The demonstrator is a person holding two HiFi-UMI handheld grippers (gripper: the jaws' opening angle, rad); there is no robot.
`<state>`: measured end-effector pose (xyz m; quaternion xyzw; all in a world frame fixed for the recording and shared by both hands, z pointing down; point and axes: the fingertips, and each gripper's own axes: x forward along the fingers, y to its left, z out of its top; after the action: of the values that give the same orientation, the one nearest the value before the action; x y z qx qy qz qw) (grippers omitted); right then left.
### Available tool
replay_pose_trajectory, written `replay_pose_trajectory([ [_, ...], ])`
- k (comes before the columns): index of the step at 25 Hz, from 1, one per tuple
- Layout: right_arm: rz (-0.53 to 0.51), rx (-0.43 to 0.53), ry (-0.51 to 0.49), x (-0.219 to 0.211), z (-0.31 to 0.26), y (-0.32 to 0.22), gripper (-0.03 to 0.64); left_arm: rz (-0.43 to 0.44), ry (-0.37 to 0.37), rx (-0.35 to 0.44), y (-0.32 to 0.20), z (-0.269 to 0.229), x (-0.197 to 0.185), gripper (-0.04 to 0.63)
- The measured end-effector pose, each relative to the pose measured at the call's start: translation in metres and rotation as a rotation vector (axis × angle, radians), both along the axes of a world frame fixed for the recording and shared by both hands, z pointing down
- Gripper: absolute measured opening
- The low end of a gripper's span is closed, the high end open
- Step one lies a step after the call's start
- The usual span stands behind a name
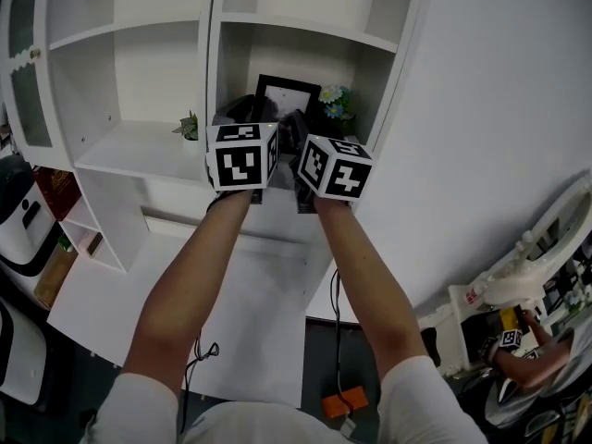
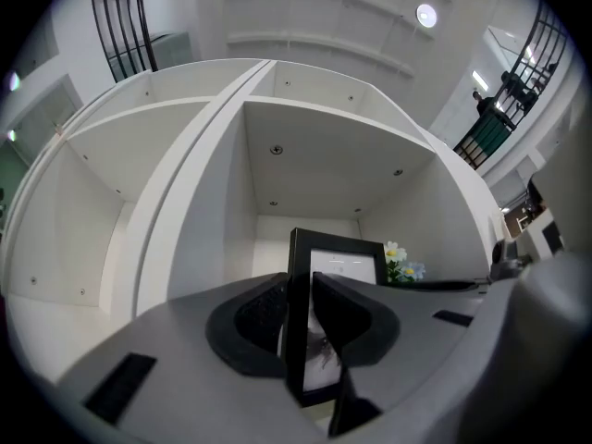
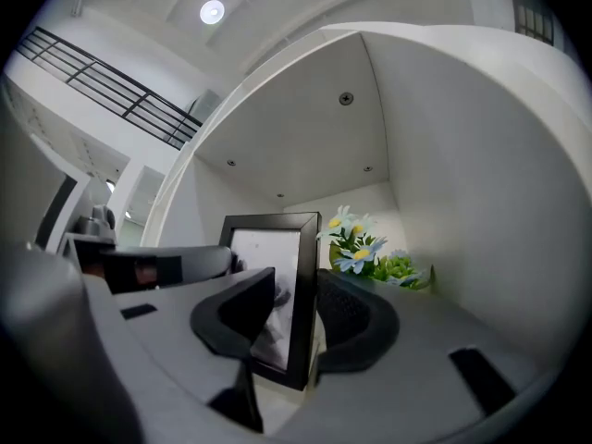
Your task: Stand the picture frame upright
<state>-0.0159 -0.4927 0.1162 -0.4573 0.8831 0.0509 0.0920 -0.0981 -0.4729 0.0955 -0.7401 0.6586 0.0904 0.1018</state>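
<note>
Although the task is to stand it up, the picture frame [image 1: 287, 95] is already upright, or very nearly so, in the upper shelf compartment [image 1: 375, 72] in the head view. It stands with its glass toward the person, and the artificial flowers [image 3: 356, 248] are just beside it on its right.

The left gripper [image 2: 298, 294] is clenched on the left border of the frame. In the left gripper view the black bar fills the narrow space between the two pads. The right gripper [image 3: 296, 294] has the right border between its jaws, but it is released: the jaw on the glass side stands apart from the frame, and the other one seems only to be near the edge, not pressing it.

I judge that the lifting part is finished and that the step in hand is letting go.

The next move calls for care. The left gripper must loosen slowly, so that the frame does not follow it or fall forward. Then both grippers should draw back along the line of their jaws, toward the person, without brushing the frame or the flowers. Whether a support leg behind the frame is unfolded, I cannot see from any view. For this reason a short pause after loosening would be wise.
</note>
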Motion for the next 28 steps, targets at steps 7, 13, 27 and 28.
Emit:
replay_pose_trajectory([
  [7, 0.061, -0.019, 0.070, -0.005, -0.002, -0.015, 0.150, -0.021, 0.014, -0.008, -0.019, -0.004, -0.002, 0.084],
  [13, 0.115, -0.052, 0.156, -0.004, 0.003, -0.026, 0.147, -0.029, 0.016, -0.013, -0.032, -0.001, -0.001, 0.084],
  [27, 0.161, -0.074, 0.219, -0.006, 0.005, -0.059, 0.147, -0.019, 0.064, -0.049, -0.079, 0.011, -0.005, 0.084],
  [28, 0.166, -0.071, 0.225, -0.007, 0.006, -0.062, 0.147, -0.018, 0.064, -0.051, -0.082, 0.012, -0.005, 0.084],
])
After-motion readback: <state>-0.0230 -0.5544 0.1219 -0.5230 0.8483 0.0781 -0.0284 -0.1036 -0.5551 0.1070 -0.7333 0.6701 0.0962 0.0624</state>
